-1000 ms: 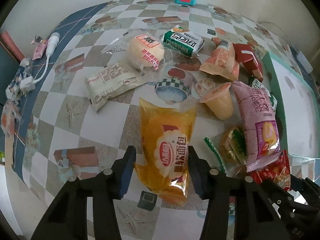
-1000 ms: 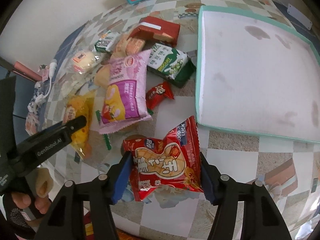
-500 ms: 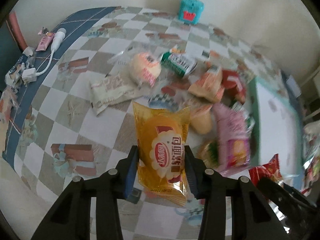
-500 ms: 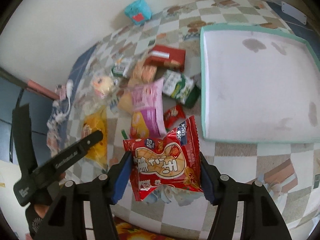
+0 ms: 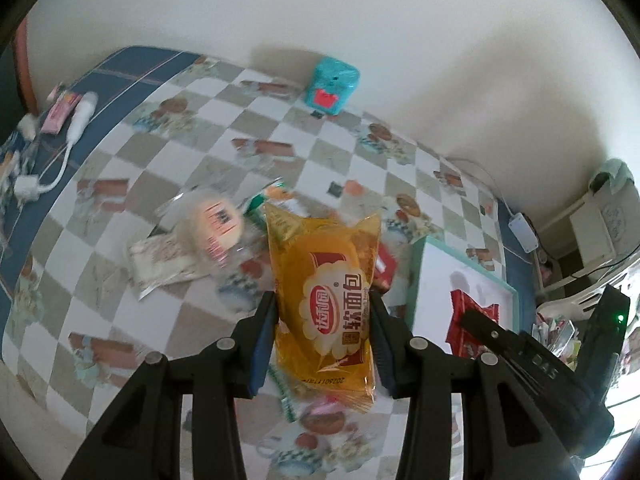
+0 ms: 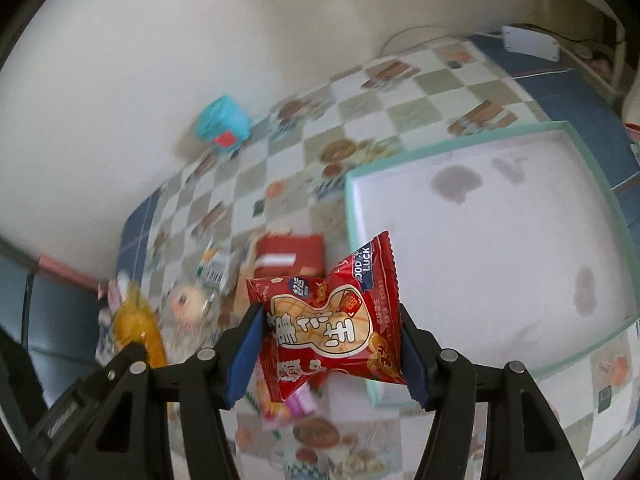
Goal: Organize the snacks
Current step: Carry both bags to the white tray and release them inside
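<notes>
Snacks: two were held off the table. The yellow bread packet (image 5: 324, 312), a glossy clear-and-orange plastic pillow bag with a round bun shape inside, sat pinched between the left gripper (image 5: 323, 334) pads at its lower half. Its long axis ran along the fingers, the crimped top end pointing away from the camera toward the wall, the bottom seam toward the camera. It hung above the checkered tablecloth (image 5: 200, 140), clear of the pile.

The red peanut packet (image 6: 332, 320), shiny foil with a cream peanut-shaped print and serrated edges, was pinched by the right gripper (image 6: 330, 354) across its width. It was crumpled and tilted, one corner pointing up-right over the near left rim of the tray (image 6: 472, 140). The tray was a shallow square, white inside with a mint-green rim and some grey stains on its floor.

Below, blurred, the rest of the pile lay on the cloth: a round bun in clear wrap (image 5: 214, 224), a flat pale packet (image 5: 160, 258) touching it, a red box (image 6: 290, 254). A teal cube-shaped toy (image 5: 332, 86) stood by the wall, well apart from the pile. A white cable with adapter (image 5: 52, 160) lay on the blue border of the cloth, far left.

In the left view the right gripper and its red packet showed over the tray.
</notes>
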A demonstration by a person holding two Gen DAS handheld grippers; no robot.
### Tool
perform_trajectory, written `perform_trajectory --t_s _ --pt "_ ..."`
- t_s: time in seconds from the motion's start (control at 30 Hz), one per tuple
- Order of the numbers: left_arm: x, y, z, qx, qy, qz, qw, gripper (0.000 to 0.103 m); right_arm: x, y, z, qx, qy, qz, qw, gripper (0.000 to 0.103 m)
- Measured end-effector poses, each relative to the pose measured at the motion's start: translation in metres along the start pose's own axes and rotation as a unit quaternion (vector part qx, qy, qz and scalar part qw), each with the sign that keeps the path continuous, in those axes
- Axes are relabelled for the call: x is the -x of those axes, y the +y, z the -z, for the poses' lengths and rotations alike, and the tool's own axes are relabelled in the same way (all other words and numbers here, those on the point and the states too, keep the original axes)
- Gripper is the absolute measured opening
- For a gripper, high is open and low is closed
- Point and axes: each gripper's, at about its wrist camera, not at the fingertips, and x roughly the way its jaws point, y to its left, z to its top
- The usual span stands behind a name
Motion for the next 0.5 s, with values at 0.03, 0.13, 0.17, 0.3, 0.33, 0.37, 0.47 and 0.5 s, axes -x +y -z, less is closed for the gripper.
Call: perform_trajectory --t_s 0.03,0.13,0.17,0.3,0.33,0.37,0.47,0.5 --pt "-0.004 -0.010 -0.002 -0.008 0.001 0.000 1.0000 0.045 -0.002 -0.004 -0.004 -0.006 -0.005 0.006 1.000 0.065" --pt "-0.019 -0.038 -0.004 -0.029 0.011 0.009 0.9995 0.045 -0.002 -0.023 -0.014 -0.019 -0.024 0.029 0.999 0.065" --pt "-0.024 -0.047 -0.004 -0.035 0.014 0.010 0.9993 0.045 -0.002 -0.030 -0.016 -0.024 -0.028 0.036 0.999 0.065" --pt "-0.052 -0.088 -0.003 -0.064 0.035 0.011 0.9973 0.045 0.002 -0.073 -0.034 -0.065 -0.044 0.072 0.994 0.065" --pt "-0.059 -0.099 -0.002 -0.073 0.039 0.009 0.9965 0.045 0.006 -0.087 -0.039 -0.079 -0.053 0.086 0.992 0.065" --pt "-0.066 -0.110 -0.001 -0.082 0.043 0.008 0.9957 0.045 0.009 -0.098 -0.043 -0.089 -0.059 0.097 0.990 0.065" --pt "-0.086 -0.136 0.002 -0.099 0.051 0.007 0.9938 0.045 0.017 -0.131 -0.052 -0.119 -0.078 0.131 0.981 0.065" --pt "-0.094 -0.145 0.004 -0.104 0.055 0.007 0.9930 0.045 0.017 -0.138 -0.053 -0.124 -0.080 0.142 0.979 0.065"
